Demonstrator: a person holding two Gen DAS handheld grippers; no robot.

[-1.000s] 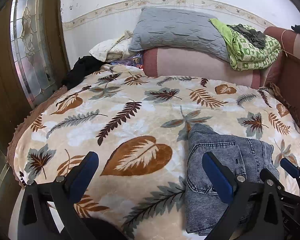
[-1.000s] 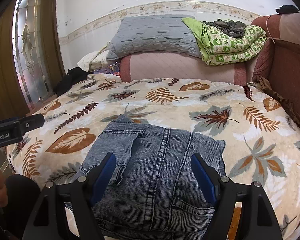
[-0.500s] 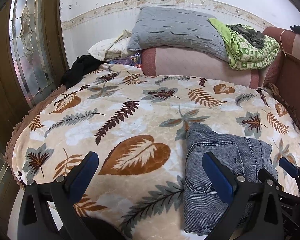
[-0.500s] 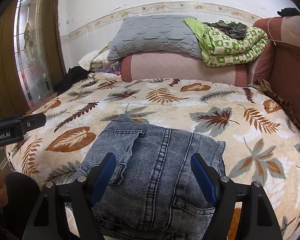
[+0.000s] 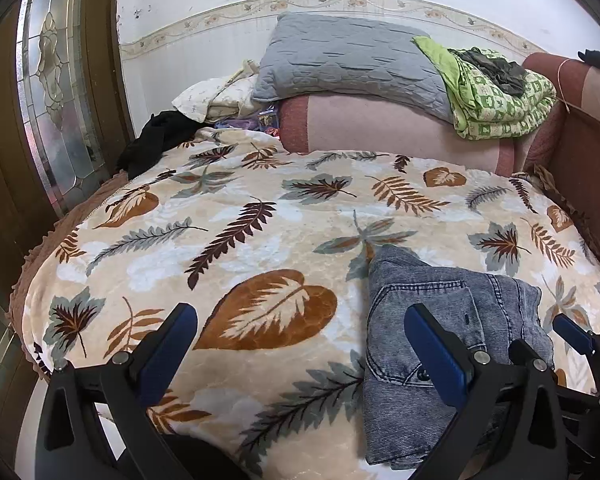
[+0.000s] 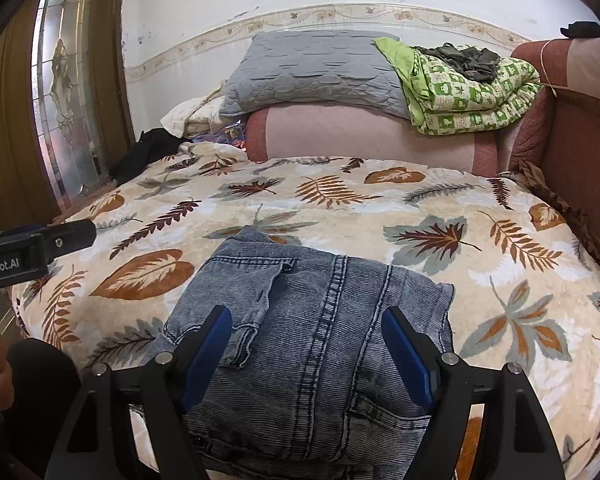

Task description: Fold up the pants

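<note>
Both claws, we see, gape empty: left claw (image 5: 300,354), right claw (image 6: 306,346). Grey-blue denim pants (image 6: 312,340) lie compactly folded on leaf-print bed blanket (image 6: 380,208); we judge folding essentially done.

surface: bed under a cream leaf-print blanket (image 6: 440,200) | near edge, centre: folded grey-blue denim pants (image 6: 320,340) lying flat on the blanket | head end: pink-and-red bolster (image 6: 360,136) across the width | far left corner: black garment (image 6: 148,152), white patterned cloth bundle (image 6: 192,114)
</note>
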